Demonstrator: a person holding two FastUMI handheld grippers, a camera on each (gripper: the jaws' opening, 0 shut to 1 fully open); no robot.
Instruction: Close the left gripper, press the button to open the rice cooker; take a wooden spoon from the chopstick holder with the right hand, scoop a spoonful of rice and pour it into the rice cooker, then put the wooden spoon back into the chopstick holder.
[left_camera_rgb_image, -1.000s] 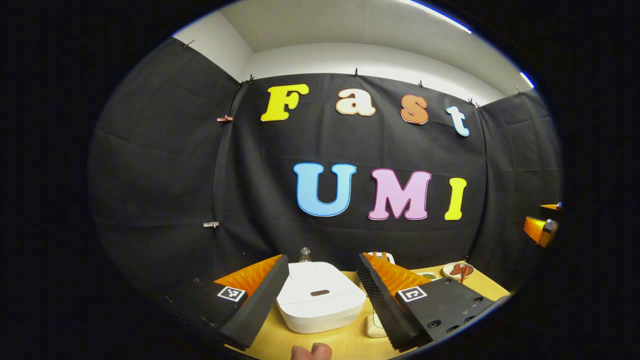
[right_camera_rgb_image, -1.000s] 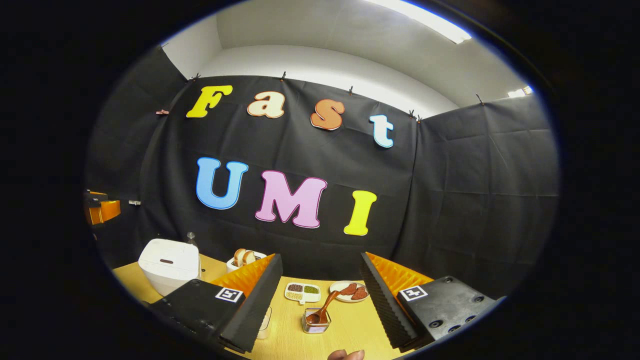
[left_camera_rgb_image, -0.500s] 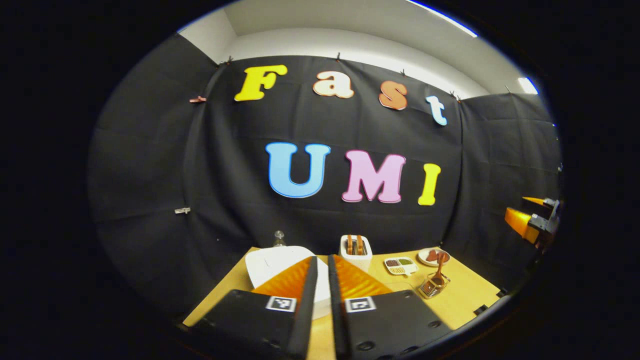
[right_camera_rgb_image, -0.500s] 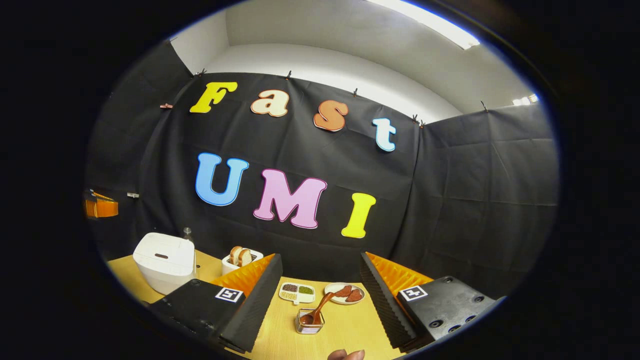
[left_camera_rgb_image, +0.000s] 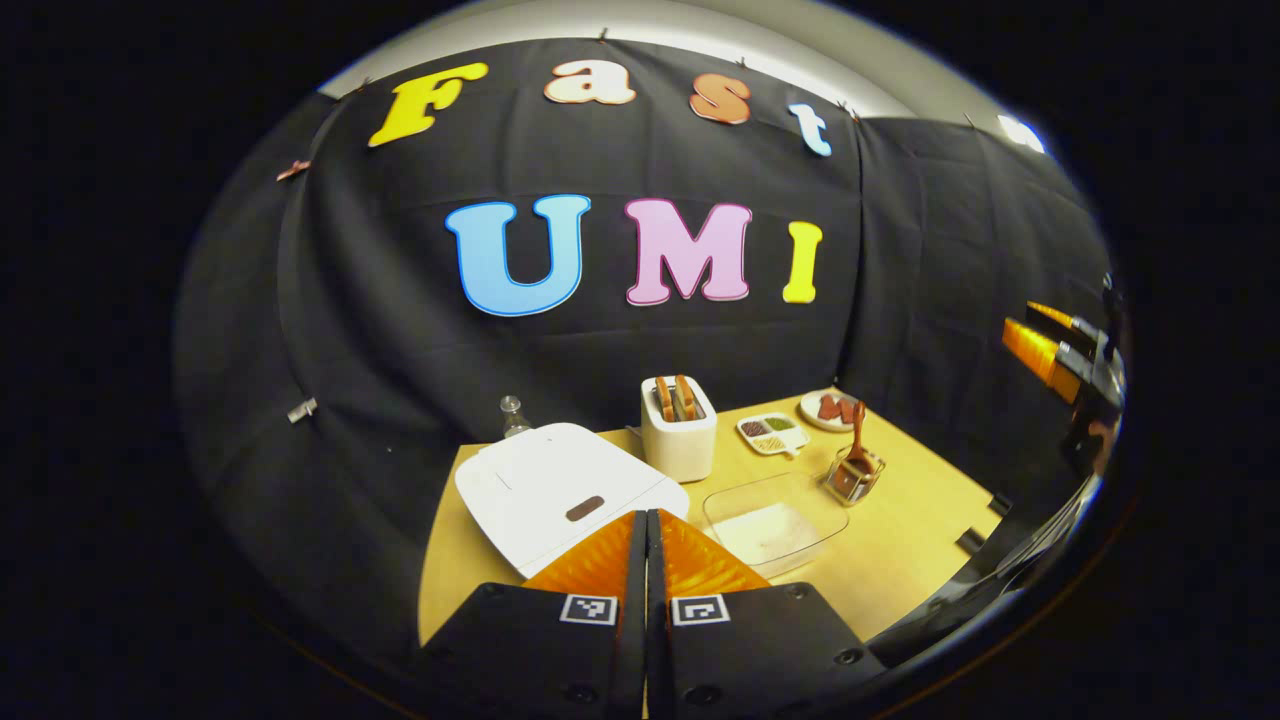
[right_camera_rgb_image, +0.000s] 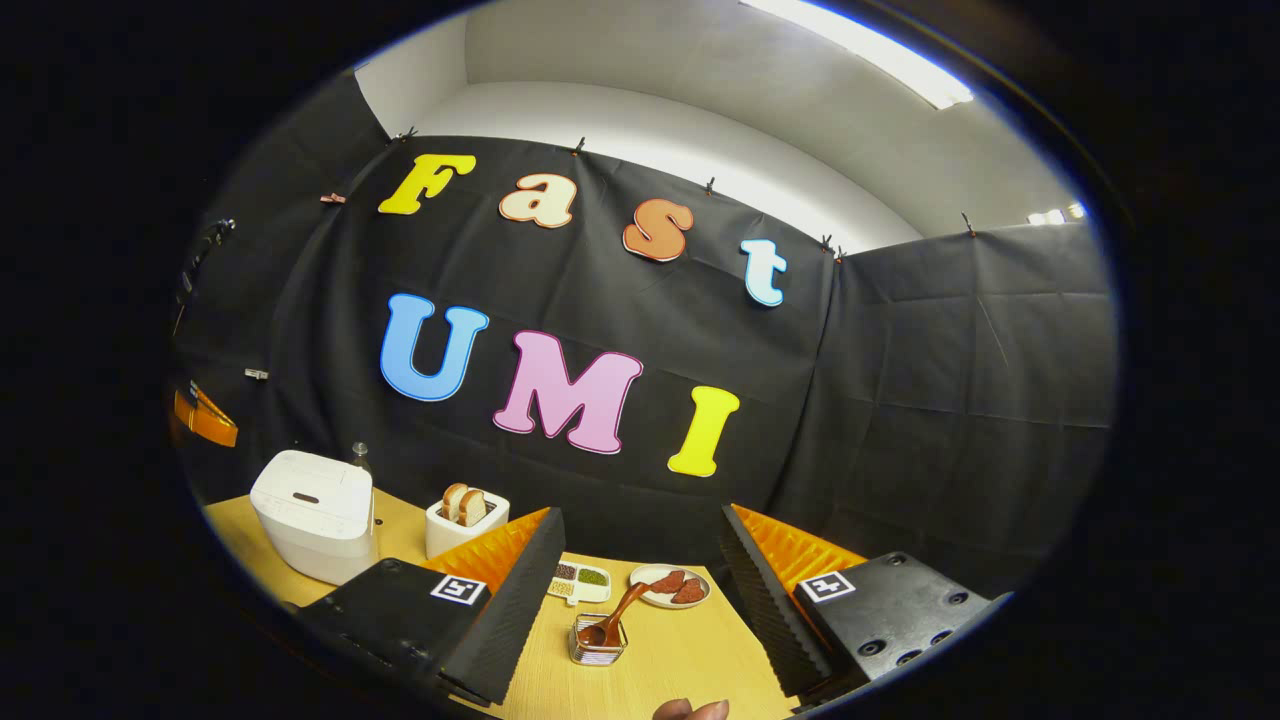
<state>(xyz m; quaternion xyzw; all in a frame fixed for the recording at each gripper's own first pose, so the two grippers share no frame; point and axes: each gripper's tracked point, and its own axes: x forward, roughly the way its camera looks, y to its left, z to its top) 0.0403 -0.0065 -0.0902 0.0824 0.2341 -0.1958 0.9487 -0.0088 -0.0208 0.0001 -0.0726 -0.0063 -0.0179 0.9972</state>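
Table (left_camera_rgb_image: 900, 520) w/ rice cooker (left_camera_rgb_image: 560, 495), toaster (left_camera_rgb_image: 678, 428) beside, left gripper (left_camera_rgb_image: 645, 525) pressed together, right gripper (right_camera_rgb_image: 640, 560) spread.

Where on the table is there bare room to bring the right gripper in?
Bare wood lies right of the chopstick holder and the clear container, toward the table edge. It is crowded between rice cooker, toaster and container.

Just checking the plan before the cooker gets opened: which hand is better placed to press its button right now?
Left. Its tongs are shut and sit just in front of the white rice cooker with its dark oval button. The right tongs are open, pointed toward the wooden spoon.
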